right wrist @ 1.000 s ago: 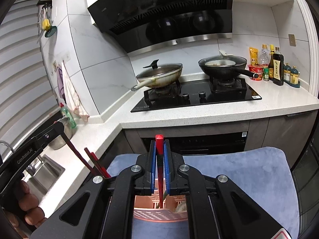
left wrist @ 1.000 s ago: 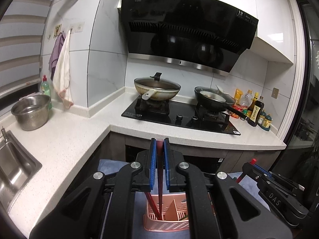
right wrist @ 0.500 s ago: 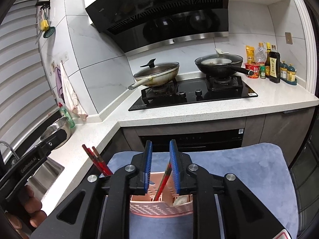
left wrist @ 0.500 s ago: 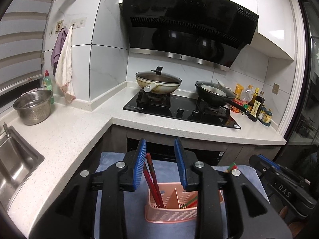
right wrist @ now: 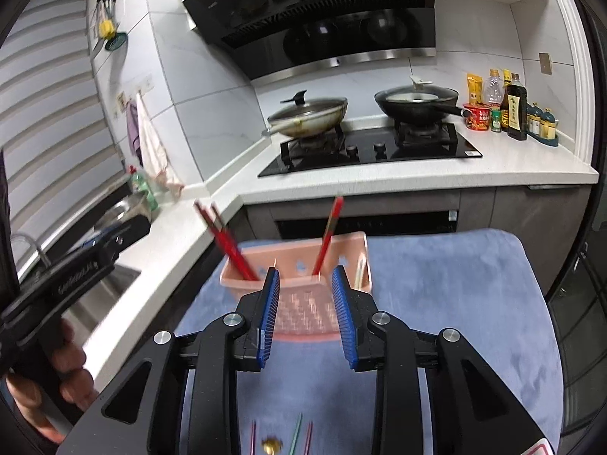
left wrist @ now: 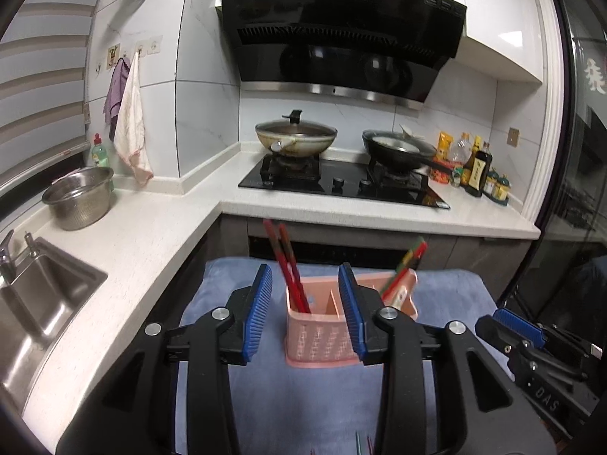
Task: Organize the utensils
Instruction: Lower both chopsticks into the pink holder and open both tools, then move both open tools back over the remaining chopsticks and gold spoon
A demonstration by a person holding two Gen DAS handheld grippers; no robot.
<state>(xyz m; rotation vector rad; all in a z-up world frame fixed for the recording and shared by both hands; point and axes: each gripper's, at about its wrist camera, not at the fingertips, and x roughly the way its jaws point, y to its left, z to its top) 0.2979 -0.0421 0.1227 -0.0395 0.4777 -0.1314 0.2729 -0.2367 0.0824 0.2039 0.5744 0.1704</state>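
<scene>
Where the left wrist camera looked forward, the left gripper stood with its blue-padded jaws partly apart and opening, gripping nothing. Beyond and between the jaws sat the pink utensil caddy on a blue mat; the right-hand jaw overlapped the caddy's rim in the picture, though contact could not be told. A pair of red chopsticks leaned leftward in the caddy's left compartment. A further chopstick with a red and green end leaned rightward from the right compartment. The right gripper was seen at the lower right edge, beside the mat. On the white counter stood a steel colander near the sink; a lidded wok and a black pan rested on the hob.

Where the right wrist camera looked forward, the right gripper likewise had its jaws partly apart and opening, with nothing held between the pads. The caddy lay just ahead of the tips. The red pair leaned left at its left end, and a single red chopstick stood tilted in a middle compartment. Thin pink and green utensils lay on the mat at the bottom edge, small and blurred. The left gripper appeared at the left, held in a hand; its jaws could not be made out from this side.
</scene>
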